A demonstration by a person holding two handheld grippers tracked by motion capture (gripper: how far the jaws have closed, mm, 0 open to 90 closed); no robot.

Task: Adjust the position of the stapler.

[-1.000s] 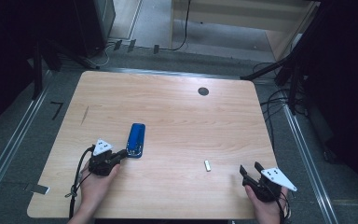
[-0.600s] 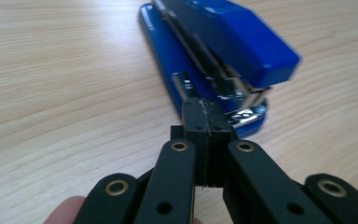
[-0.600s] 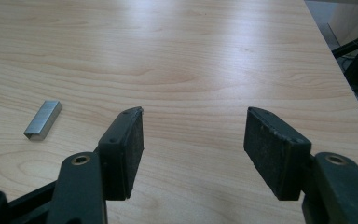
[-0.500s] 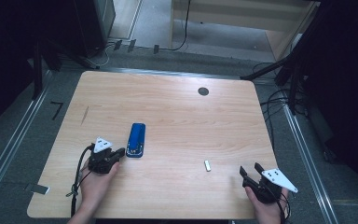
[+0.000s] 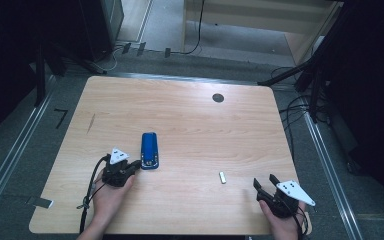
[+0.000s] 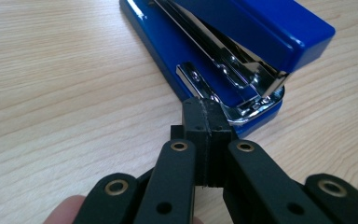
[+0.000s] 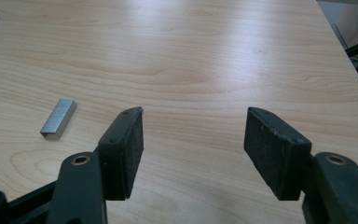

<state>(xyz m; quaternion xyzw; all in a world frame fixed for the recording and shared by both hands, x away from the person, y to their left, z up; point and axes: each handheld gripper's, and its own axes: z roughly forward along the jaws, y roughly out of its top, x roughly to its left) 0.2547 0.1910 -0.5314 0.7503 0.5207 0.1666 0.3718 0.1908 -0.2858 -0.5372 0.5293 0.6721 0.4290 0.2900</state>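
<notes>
Stapler [image 5: 149, 150] lies left of the desk's [image 5: 190, 120] middle, its long axis running near to far, glossy blue plastic over a chrome mouth that faces the near edge. Left claw [image 5: 136, 164], jaws pressed together, has its tip right at that chrome mouth. A small grey block of staples [image 5: 223, 177] lies well right of it. Right claw [image 5: 265, 182], jaws spread and empty, rests near the right corner. A dark round grommet [image 5: 218, 98] sits at the far side of the pale wood-grain top.
</notes>
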